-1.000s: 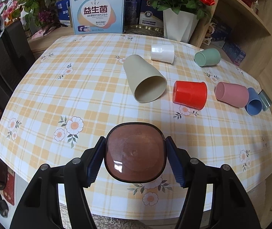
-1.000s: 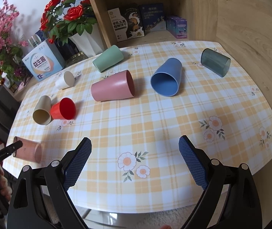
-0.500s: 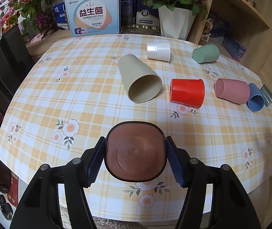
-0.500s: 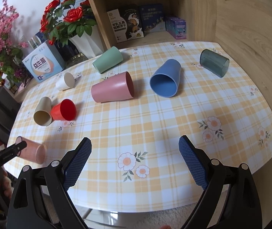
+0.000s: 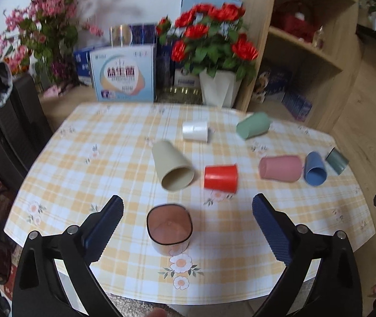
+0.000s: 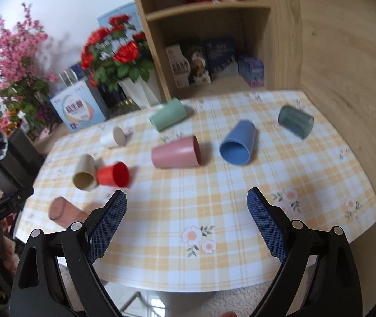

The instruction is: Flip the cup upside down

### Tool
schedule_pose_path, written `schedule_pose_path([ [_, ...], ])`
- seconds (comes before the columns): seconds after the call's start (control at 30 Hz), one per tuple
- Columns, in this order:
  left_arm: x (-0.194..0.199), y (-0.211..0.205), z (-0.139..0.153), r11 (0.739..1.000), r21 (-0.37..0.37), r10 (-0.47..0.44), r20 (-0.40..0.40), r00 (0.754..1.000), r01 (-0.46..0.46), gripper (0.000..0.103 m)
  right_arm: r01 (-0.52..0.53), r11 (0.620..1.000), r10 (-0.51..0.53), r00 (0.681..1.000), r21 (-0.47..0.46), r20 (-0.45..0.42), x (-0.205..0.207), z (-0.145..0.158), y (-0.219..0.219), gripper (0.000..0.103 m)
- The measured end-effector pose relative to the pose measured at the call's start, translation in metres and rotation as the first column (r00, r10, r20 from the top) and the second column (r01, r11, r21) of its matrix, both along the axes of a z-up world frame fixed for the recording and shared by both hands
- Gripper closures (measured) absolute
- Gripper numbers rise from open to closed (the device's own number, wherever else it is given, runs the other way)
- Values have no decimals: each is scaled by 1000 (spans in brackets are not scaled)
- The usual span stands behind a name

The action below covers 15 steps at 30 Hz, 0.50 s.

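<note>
My left gripper [image 5: 186, 211] is spread wide around nothing, brown cup [image 5: 168, 228] standing base-up near the table [image 5: 55, 185] edge, right gripper [image 6: 186, 207] wide too; release looks done, next call: pick a lying cup.

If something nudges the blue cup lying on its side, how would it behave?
The blue cup lies on its side on the tablecloth, so it would probably roll, curving because it tapers. It looks like smooth, rigid plastic: likely light, possibly slippery.
</note>
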<state>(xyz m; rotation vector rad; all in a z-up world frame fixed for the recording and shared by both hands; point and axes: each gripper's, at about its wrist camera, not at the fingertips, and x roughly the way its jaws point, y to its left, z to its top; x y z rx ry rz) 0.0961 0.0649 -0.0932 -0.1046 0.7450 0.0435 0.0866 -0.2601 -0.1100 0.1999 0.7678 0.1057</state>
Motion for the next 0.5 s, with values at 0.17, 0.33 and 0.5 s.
schedule_pose_path([
  [0.17, -28, -13, 50, 1000, 22, -12, 126, 992, 10, 6, -14, 1000, 15, 996, -11, 90, -19, 36, 9, 13],
  [0.33, -52, -25, 82, 998, 56, -11, 212, 977, -1, 6, -19, 1000, 22, 986, -23, 167, -35, 66, 14, 13],
  [0.5, -69, -31, 98, 998, 66, 3, 264, 965, -21, 6, -15, 999, 22, 977, -33, 213, -43, 85, 17, 13],
])
